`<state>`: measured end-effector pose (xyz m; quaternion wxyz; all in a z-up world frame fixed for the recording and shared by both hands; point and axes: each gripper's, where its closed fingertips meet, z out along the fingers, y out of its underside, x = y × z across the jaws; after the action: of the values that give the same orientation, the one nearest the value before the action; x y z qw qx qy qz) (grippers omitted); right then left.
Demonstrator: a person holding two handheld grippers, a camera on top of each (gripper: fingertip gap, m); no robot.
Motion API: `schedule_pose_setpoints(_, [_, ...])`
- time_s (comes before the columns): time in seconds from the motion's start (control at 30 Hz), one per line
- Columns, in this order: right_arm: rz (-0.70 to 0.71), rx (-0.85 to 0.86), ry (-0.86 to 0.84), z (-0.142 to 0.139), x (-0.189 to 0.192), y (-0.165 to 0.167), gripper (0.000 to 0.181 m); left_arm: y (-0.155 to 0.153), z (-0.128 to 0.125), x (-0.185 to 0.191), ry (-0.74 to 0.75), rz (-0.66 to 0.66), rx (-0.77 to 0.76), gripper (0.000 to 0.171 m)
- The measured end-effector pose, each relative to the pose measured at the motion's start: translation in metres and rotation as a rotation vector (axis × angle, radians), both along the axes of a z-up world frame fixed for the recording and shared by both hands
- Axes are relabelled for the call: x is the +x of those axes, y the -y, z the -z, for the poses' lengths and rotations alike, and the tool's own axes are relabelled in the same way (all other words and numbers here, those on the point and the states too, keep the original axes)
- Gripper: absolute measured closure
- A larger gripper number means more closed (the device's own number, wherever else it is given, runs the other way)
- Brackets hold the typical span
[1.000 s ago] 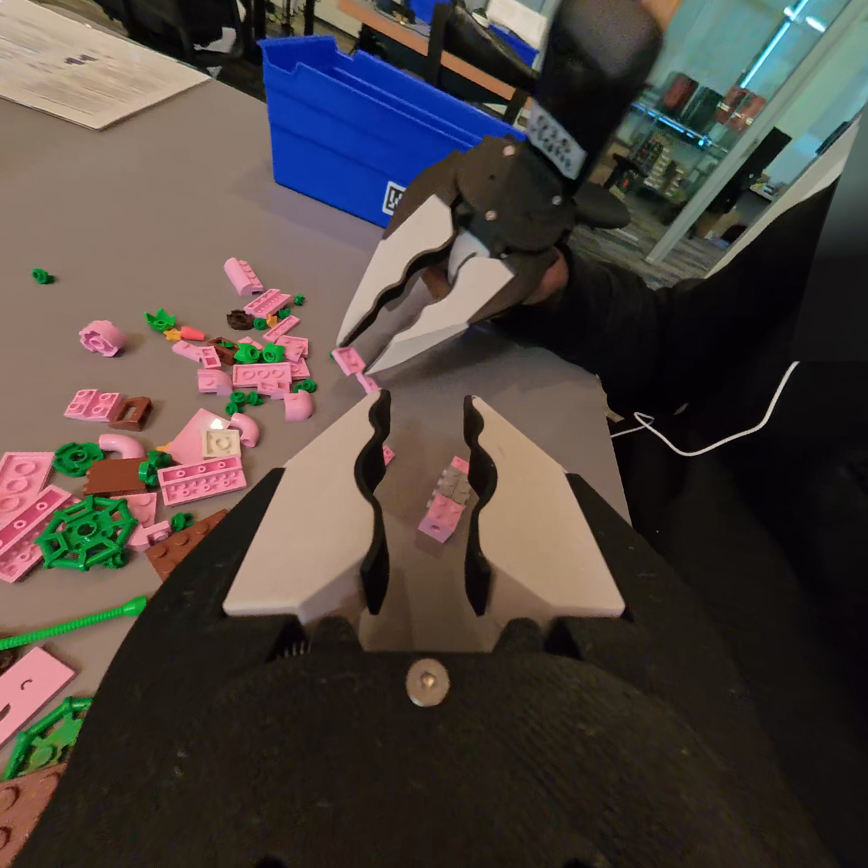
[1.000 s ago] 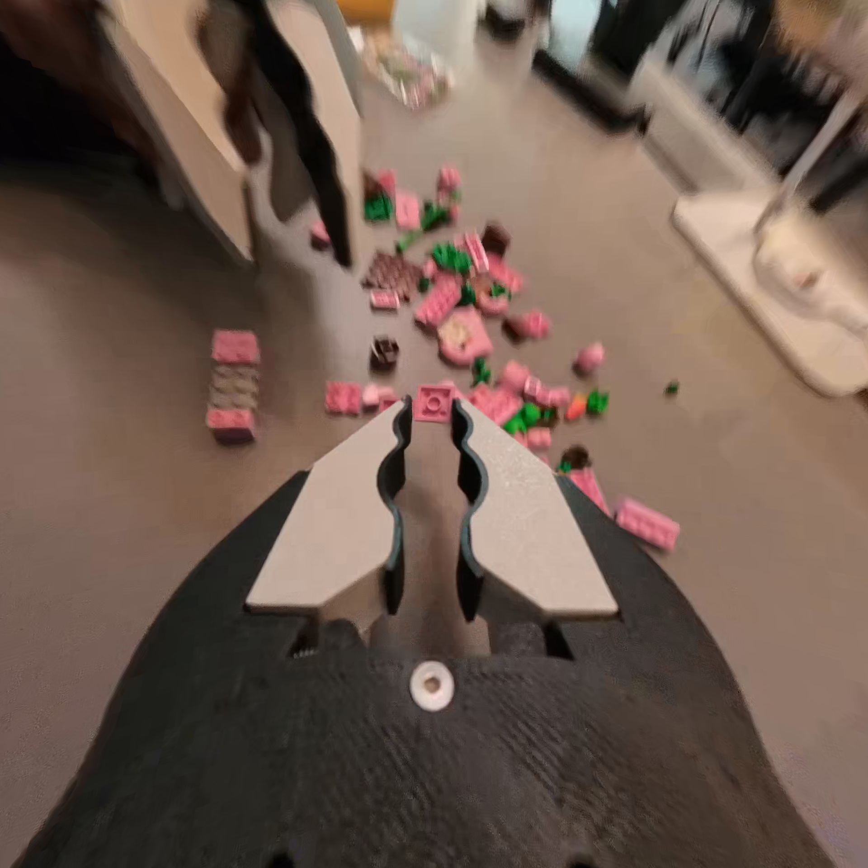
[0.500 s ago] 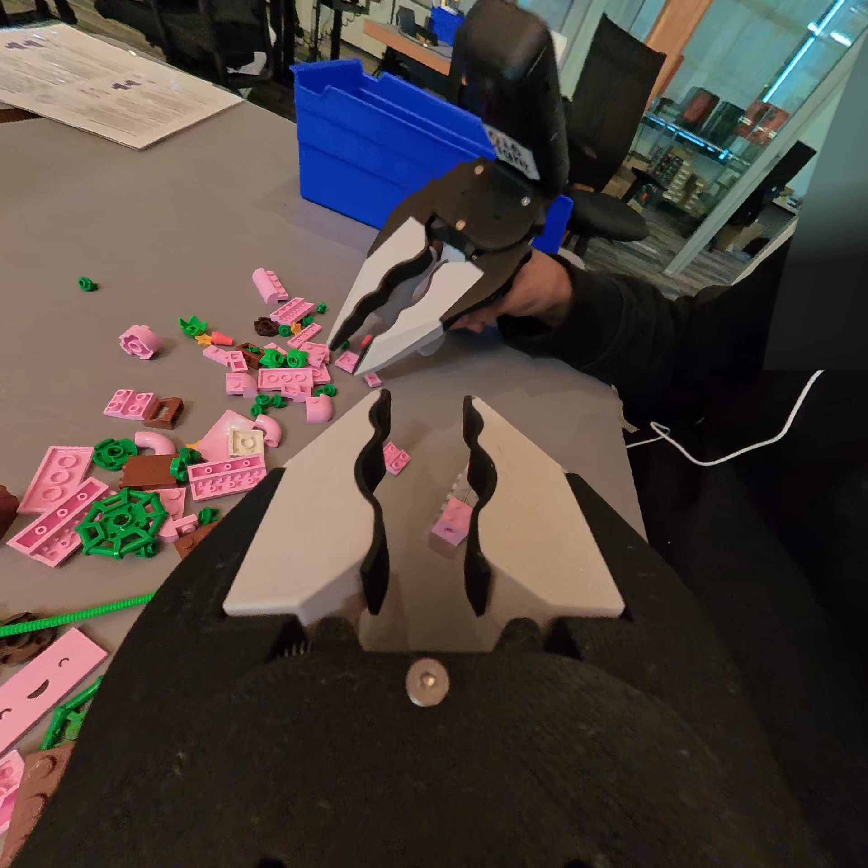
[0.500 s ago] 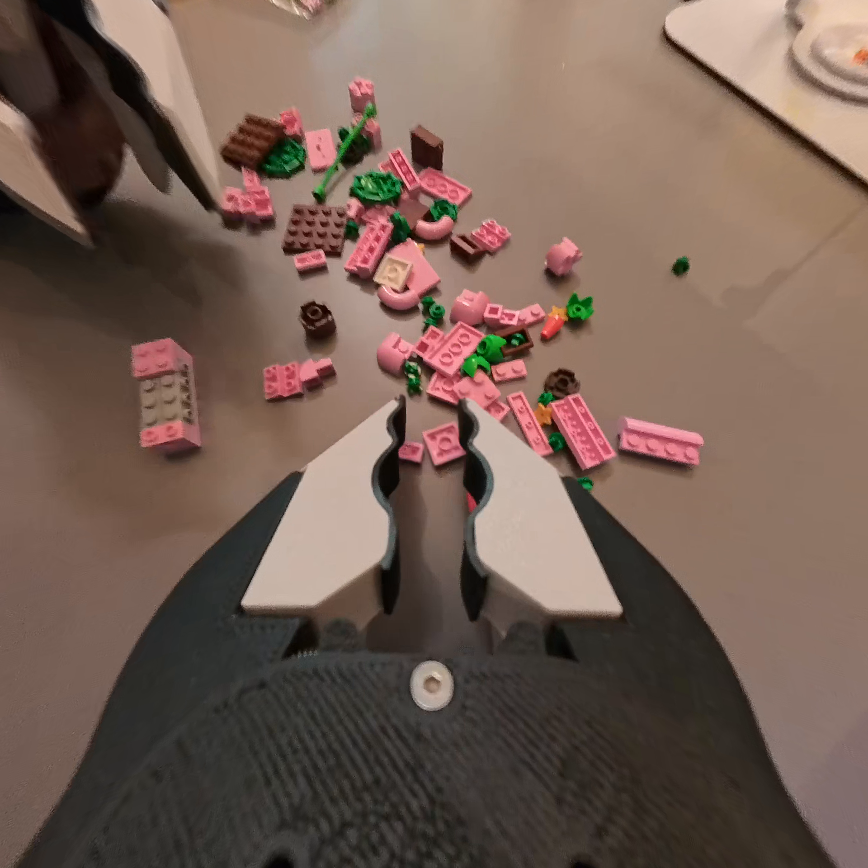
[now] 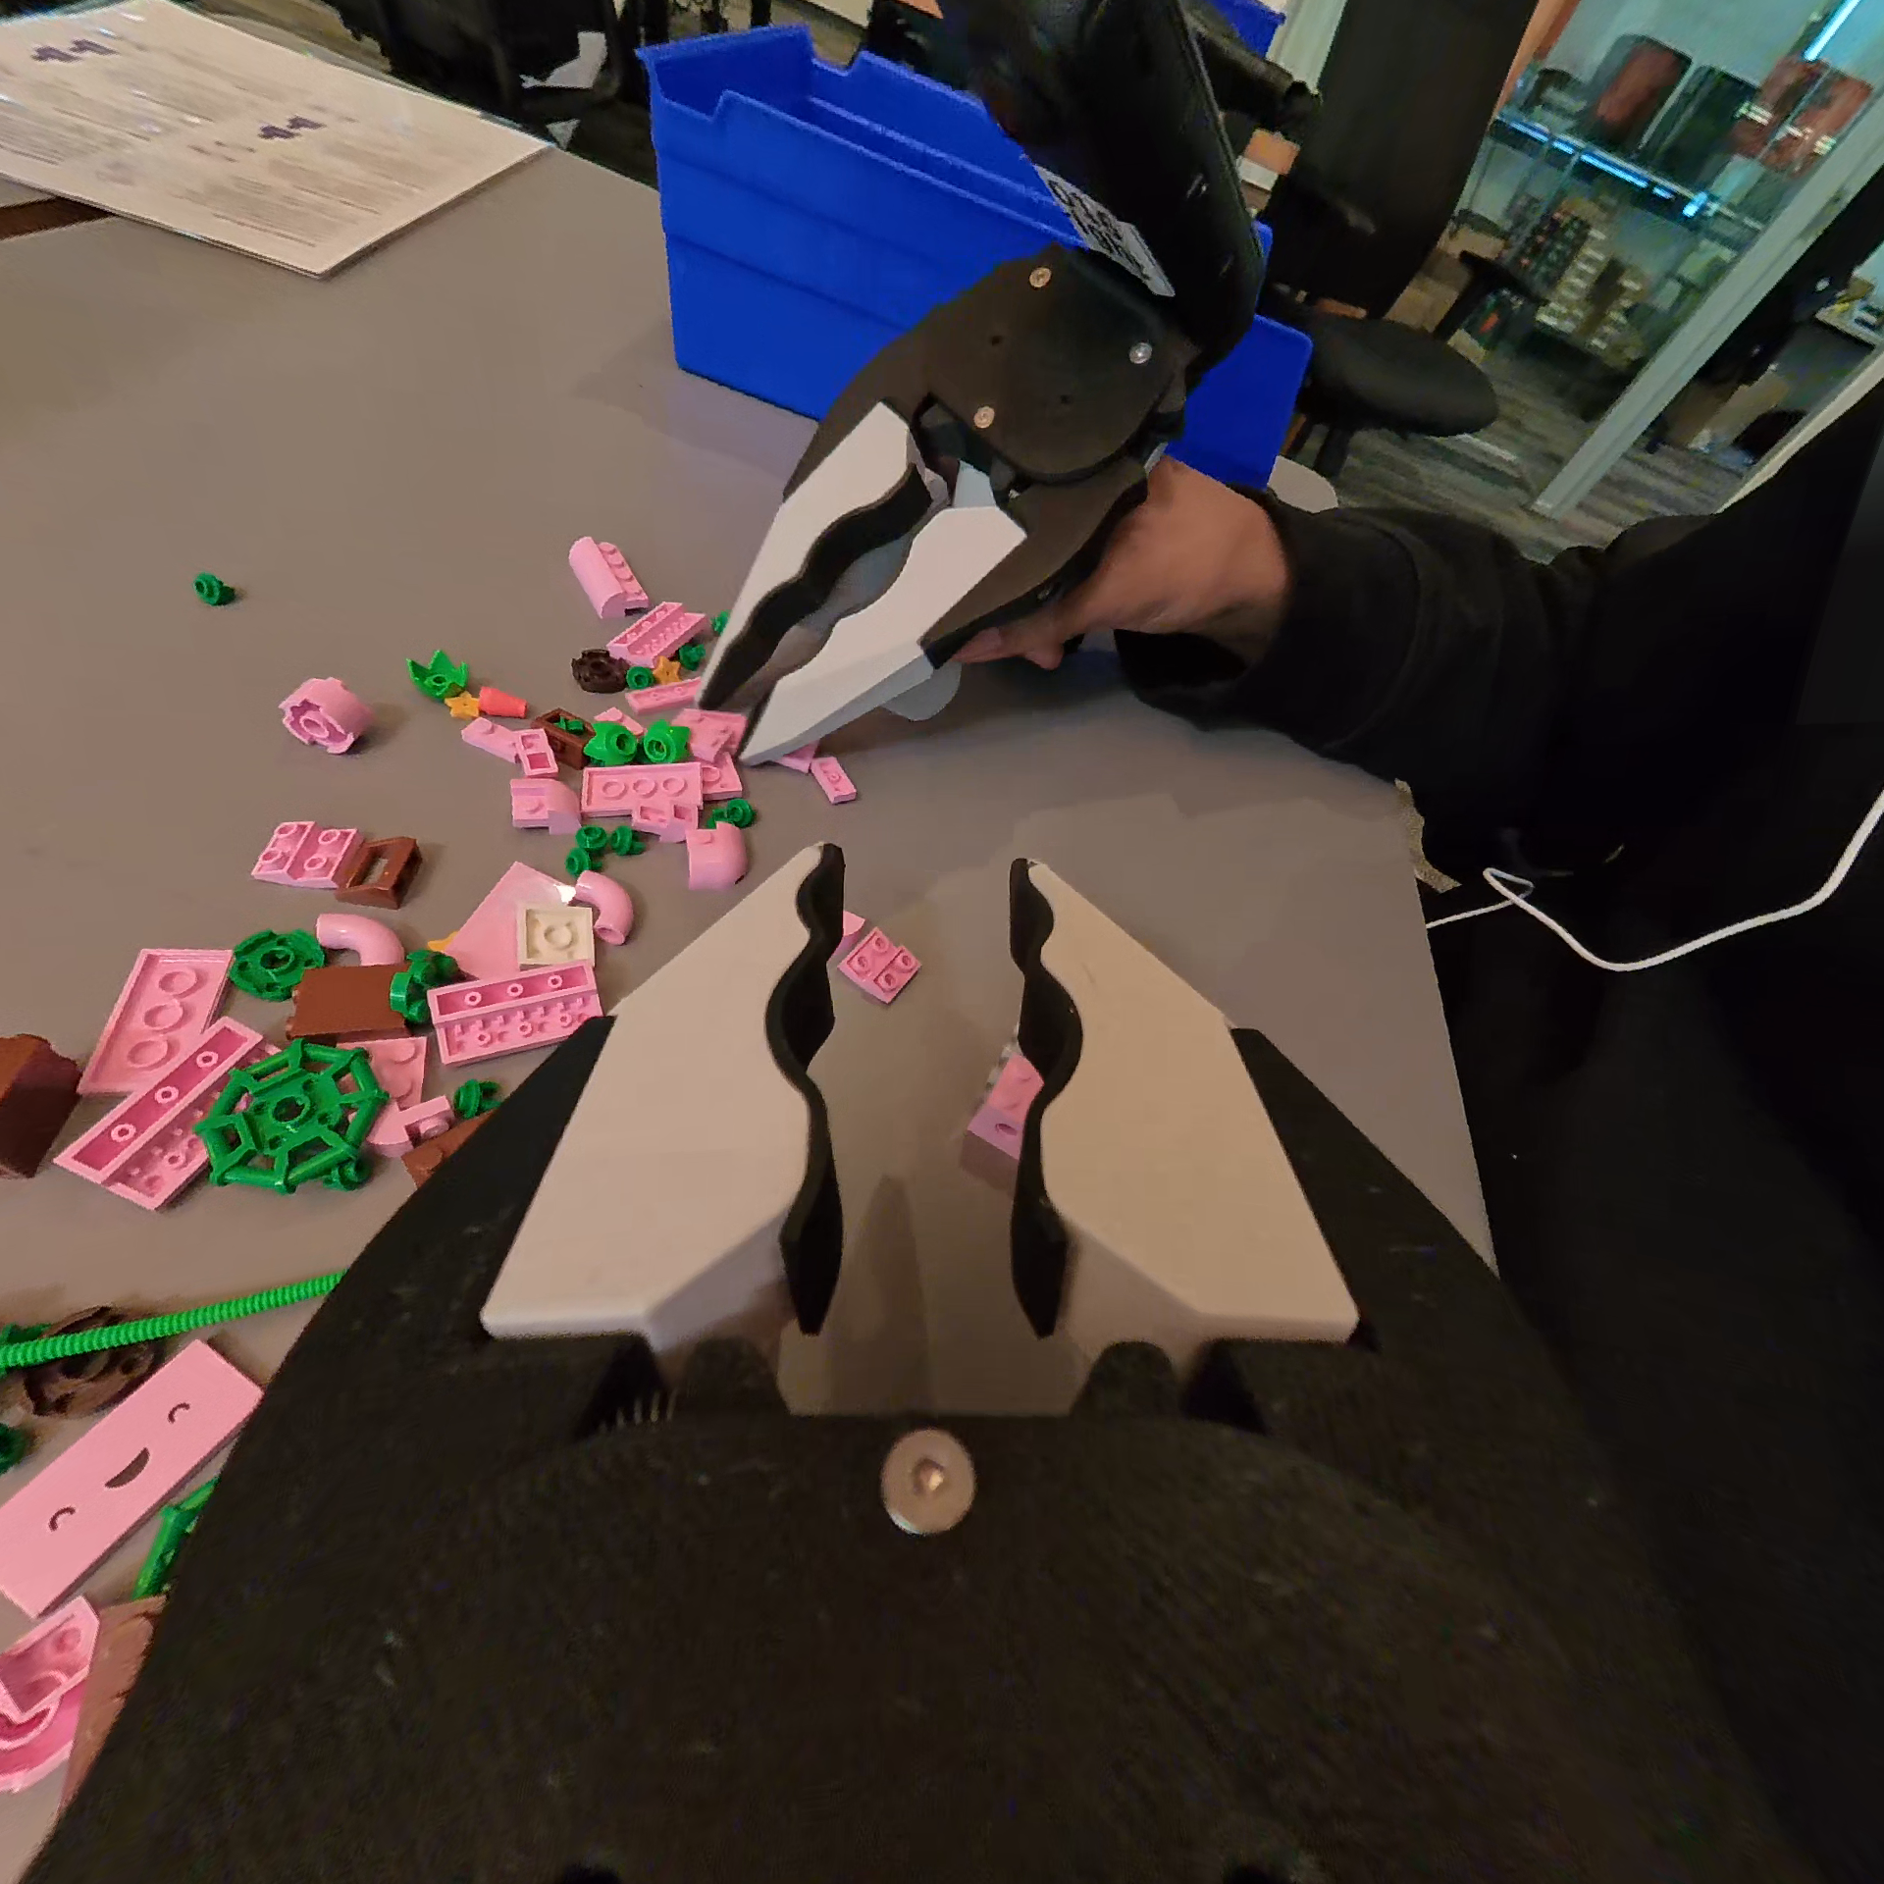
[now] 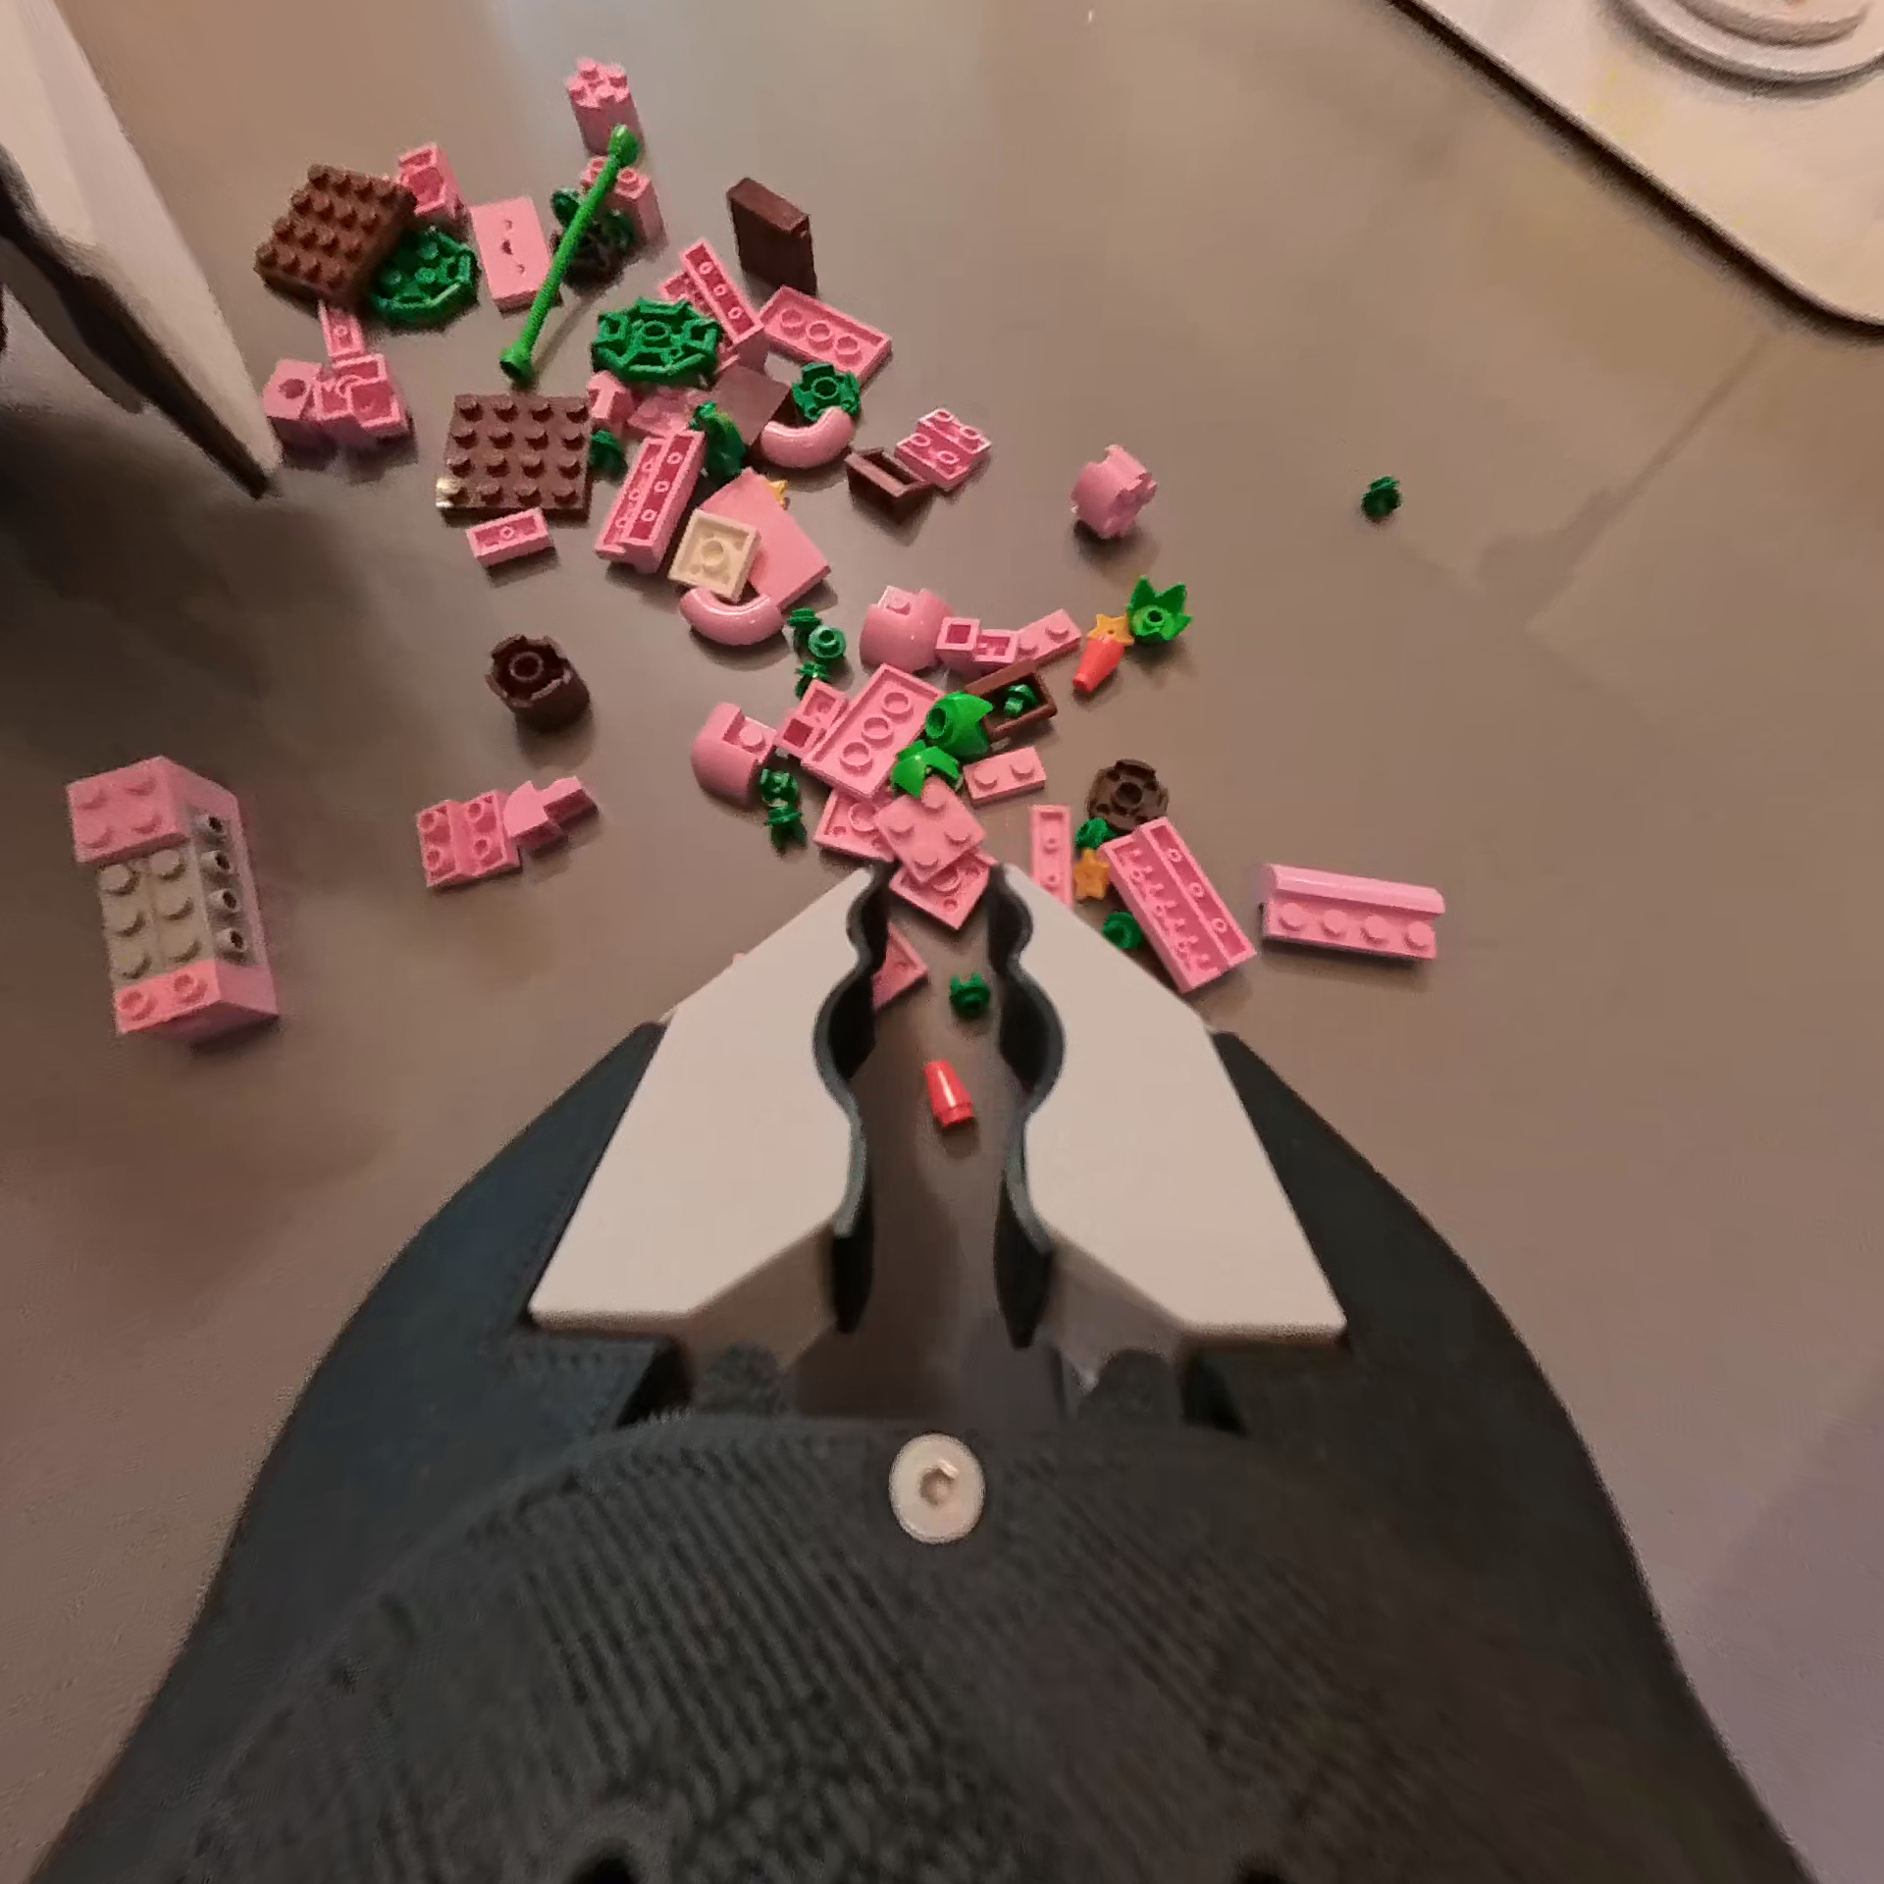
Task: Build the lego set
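Observation:
Loose pink, green and brown Lego pieces (image 5: 632, 790) lie scattered on the grey table (image 5: 408, 428). My left gripper (image 5: 923, 861) is open and empty above the table's near right part. A small pink and grey built block (image 5: 1004, 1111) lies under it, partly hidden by its right finger; it also shows in the right wrist view (image 6: 168, 897). My right gripper (image 6: 938, 875) is open, its tips low at the near edge of the pile, either side of a pink square plate (image 6: 943, 887). It also shows in the left wrist view (image 5: 736, 729), tips down on the pile.
A blue bin (image 5: 816, 204) stands at the back of the table, a printed sheet (image 5: 204, 133) at the back left. A white cable (image 5: 1631, 948) hangs off the right edge. A person's hand (image 5: 1172, 602) holds the right gripper. A white tray (image 6: 1682, 153) lies beyond the pile. The left gripper's tips are roughly 12 cm from the right gripper's.
My right gripper has come down and forward into the near edge of the pile; its tips now flank a pink plate. My left gripper stays open; the built block slid behind its right finger.

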<state>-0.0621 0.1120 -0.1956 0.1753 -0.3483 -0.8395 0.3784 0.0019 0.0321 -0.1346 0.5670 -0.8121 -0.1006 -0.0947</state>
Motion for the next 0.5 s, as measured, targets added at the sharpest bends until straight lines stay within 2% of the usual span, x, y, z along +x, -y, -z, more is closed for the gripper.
schedule_pose_setpoints(0.1, [-0.035,-0.043,-0.002,-0.005,0.006,0.002,0.165,0.000,-0.001,-0.001,-0.005,-0.004,0.004,0.140])
schedule_pose_setpoints(0.2, [-0.127,-0.257,0.026,-0.029,0.020,0.019,0.165,0.000,-0.007,0.002,-0.025,0.009,0.033,0.139])
schedule_pose_setpoints(0.3, [-0.298,-0.631,0.218,-0.066,0.050,0.045,0.165,-0.002,-0.019,0.012,-0.056,0.055,0.091,0.136])
schedule_pose_setpoints(0.37, [-0.392,-0.810,0.365,-0.082,0.067,0.054,0.166,-0.002,-0.030,0.020,-0.100,0.084,0.146,0.136])
schedule_pose_setpoints(0.5, [-0.535,-0.934,0.558,-0.090,0.096,0.072,0.166,-0.004,-0.032,0.030,-0.203,0.118,0.157,0.145])
